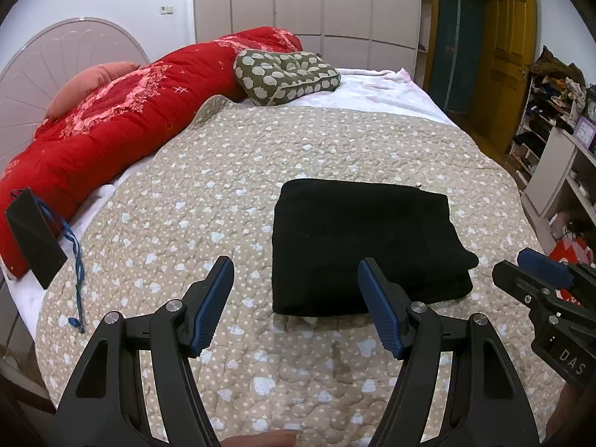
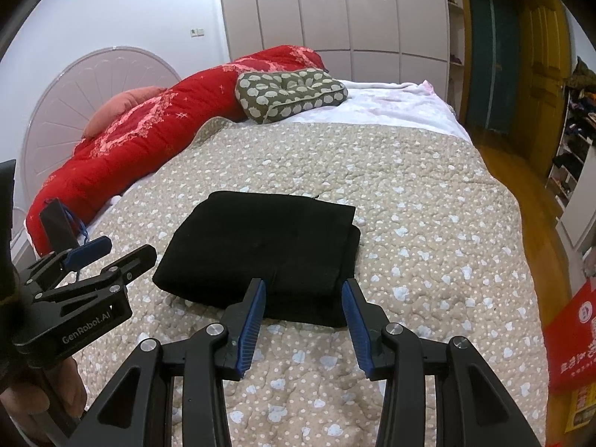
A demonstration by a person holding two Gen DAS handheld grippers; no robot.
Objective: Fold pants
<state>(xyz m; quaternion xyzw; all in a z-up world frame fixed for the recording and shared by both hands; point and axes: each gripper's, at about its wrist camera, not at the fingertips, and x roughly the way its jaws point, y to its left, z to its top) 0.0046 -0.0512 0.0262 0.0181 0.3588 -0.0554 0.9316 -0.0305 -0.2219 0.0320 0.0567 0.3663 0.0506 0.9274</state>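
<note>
The black pants [image 1: 367, 246] lie folded into a compact rectangle on the beige quilted bedspread [image 1: 223, 171]; they also show in the right wrist view [image 2: 268, 249]. My left gripper [image 1: 296, 272] is open and empty, hovering just short of the pants' near left corner. My right gripper [image 2: 303, 287] is open and empty, at the pants' near edge without holding them. The right gripper also shows in the left wrist view [image 1: 529, 268], and the left gripper shows in the right wrist view [image 2: 115, 247].
A red duvet [image 1: 111, 119], a pink pillow [image 1: 85, 85] and a green patterned cushion [image 1: 287, 74] lie at the headboard. A black box [image 1: 33, 231] with a blue cord [image 1: 76, 275] sits at the left edge. Shelves [image 1: 558, 138] and a yellow door [image 1: 506, 63] stand right.
</note>
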